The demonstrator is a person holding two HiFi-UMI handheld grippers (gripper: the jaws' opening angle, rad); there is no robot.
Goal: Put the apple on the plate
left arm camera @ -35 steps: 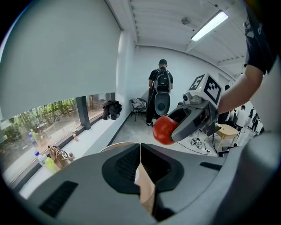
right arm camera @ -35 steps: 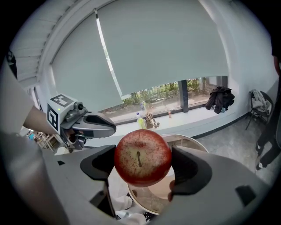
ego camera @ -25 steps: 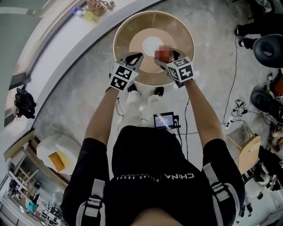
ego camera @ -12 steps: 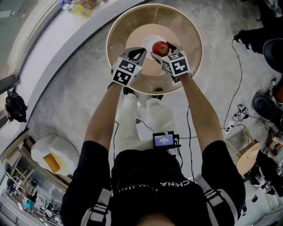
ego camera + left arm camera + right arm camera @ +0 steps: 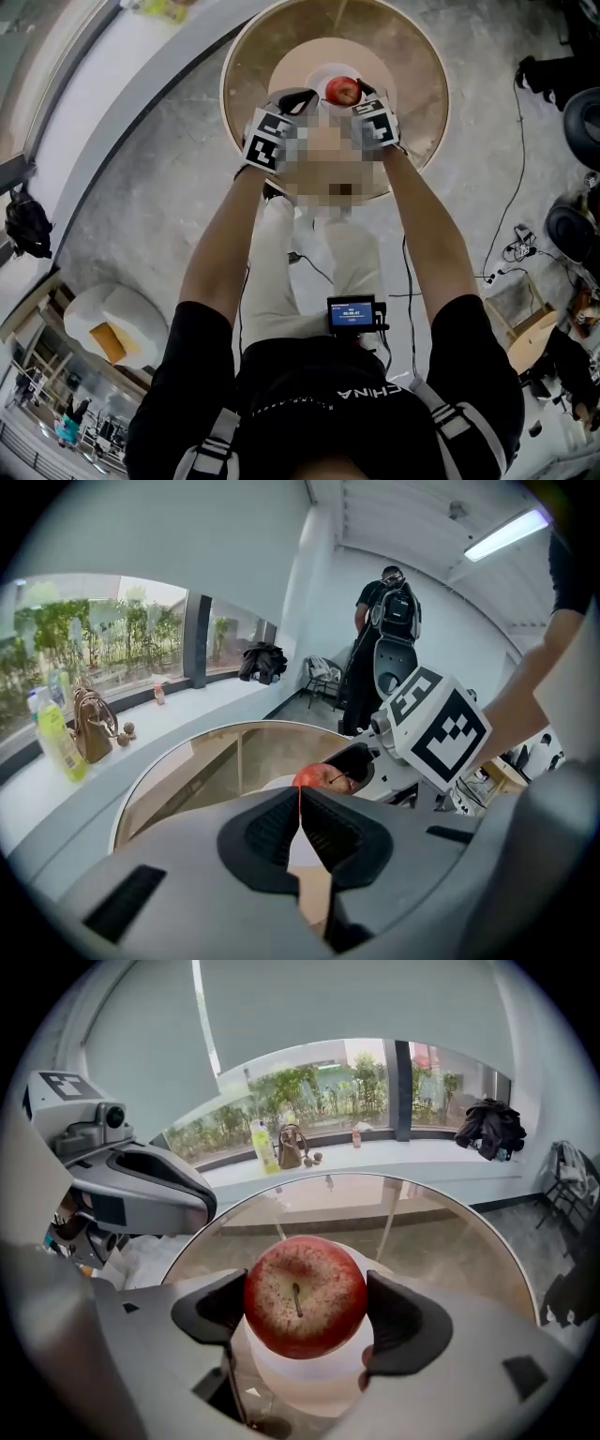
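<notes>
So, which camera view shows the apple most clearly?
The right gripper view: the apple fills the centre, clamped by the right gripper. The head view shows it small; the left gripper view shows only a part.

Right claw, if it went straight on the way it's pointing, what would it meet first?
Probably the white plate, lying just beyond the apple clamped in the right claw, on the round table; depth is hard to judge.

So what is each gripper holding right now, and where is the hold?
The right gripper holds the apple by its two opposite sides, stem facing that gripper's camera. The left gripper is shut and empty.
</notes>
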